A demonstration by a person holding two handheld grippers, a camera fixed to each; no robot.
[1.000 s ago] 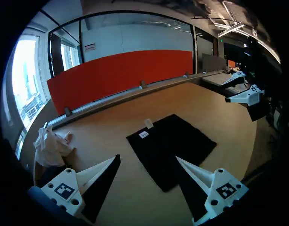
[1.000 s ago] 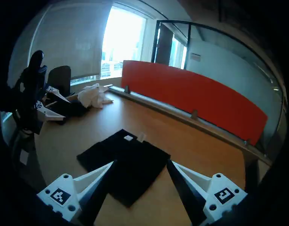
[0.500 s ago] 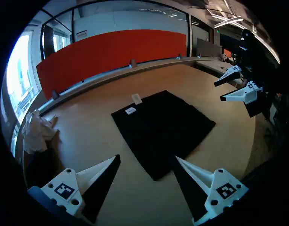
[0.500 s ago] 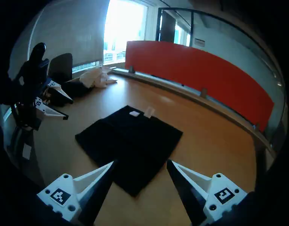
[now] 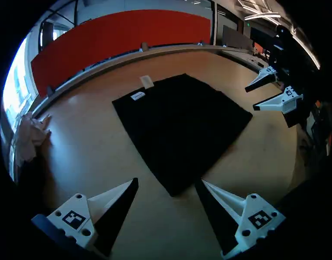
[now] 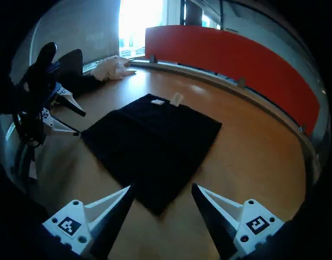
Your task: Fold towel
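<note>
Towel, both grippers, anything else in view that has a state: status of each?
Black towel: spread flat on the table, ungripped.
Left gripper: open, pointed at the towel's near corner, holding nothing.
Right gripper: open, pointed at another towel corner, holding nothing.
White tag: lying flat on the towel near its far corner.
White cloth: crumpled in a heap at the table's edge.

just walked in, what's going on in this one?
A person holds a two-finger gripper in each hand above a wooden table, where a black towel lies spread flat. The left gripper and right gripper are both open, each pointed at a towel corner, and neither grips it yet. A white cloth sits bunched at the table's far edge.
</note>
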